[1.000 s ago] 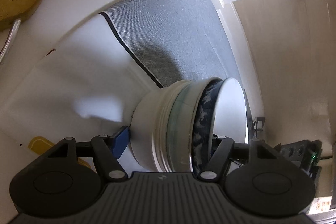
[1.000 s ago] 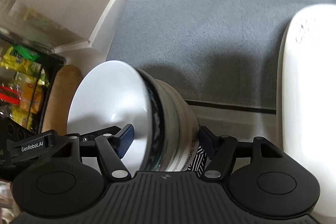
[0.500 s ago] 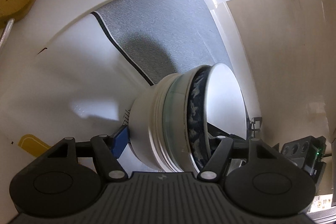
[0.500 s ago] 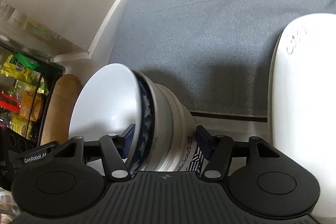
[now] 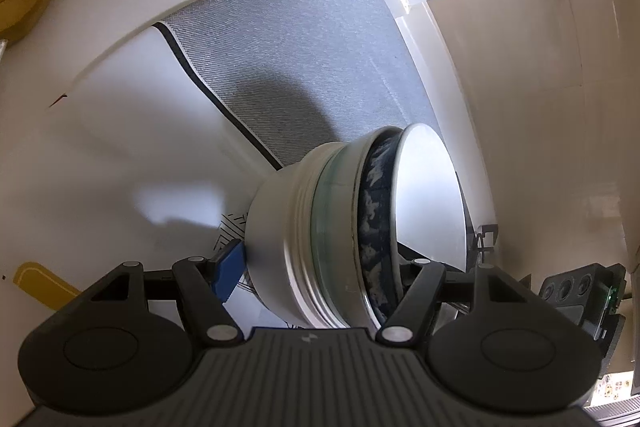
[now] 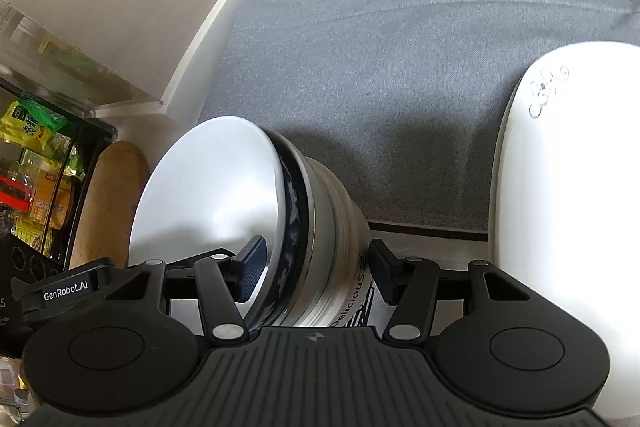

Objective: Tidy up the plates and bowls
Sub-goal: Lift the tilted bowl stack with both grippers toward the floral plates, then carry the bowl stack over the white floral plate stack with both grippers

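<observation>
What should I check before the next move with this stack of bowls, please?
1. Left gripper jaws span the bowl stack, pad on its base: ok.
2. Right gripper jaws pressing the stack: not ok, gap at the base-side pad.
3. Bowls nested together: ok.
4. Stack upright: not ok, on its side.
5. White plate apart from the stack: ok.
</observation>
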`<act>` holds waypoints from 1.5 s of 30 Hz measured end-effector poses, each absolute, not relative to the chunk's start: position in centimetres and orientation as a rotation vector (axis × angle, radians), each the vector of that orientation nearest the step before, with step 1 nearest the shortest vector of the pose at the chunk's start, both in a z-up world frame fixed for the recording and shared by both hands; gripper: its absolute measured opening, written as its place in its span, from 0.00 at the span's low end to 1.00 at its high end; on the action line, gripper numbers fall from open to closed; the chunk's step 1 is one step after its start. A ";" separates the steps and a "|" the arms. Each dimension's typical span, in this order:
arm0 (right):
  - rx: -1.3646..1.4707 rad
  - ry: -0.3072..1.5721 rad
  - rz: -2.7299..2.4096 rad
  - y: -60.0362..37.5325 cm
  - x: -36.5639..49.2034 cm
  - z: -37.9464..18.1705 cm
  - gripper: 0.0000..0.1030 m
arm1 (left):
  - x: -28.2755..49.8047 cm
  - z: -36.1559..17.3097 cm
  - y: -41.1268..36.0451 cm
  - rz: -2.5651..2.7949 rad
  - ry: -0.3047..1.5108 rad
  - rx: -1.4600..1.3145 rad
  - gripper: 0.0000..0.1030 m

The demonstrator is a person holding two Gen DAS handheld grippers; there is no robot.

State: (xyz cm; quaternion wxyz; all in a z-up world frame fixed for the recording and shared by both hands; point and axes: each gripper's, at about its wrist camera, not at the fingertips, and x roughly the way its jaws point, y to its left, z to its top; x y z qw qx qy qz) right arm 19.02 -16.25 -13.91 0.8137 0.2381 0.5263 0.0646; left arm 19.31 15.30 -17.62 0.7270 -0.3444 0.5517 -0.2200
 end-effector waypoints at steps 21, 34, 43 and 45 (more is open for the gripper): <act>0.492 1.080 0.110 -18.0 18.5 -12.2 0.56 | 19.6 -17.0 13.9 -0.524 1.200 -0.743 0.72; 0.498 1.044 0.065 -20.8 17.7 -11.2 0.56 | 21.0 -17.2 10.7 -0.567 1.201 -0.719 0.72; 0.499 1.015 0.049 -22.4 16.9 -10.2 0.56 | 21.8 -16.9 9.5 -0.596 1.182 -0.704 0.72; 0.502 1.007 0.048 -22.8 16.6 -9.9 0.56 | 22.0 -16.8 9.2 -0.602 1.177 -0.703 0.72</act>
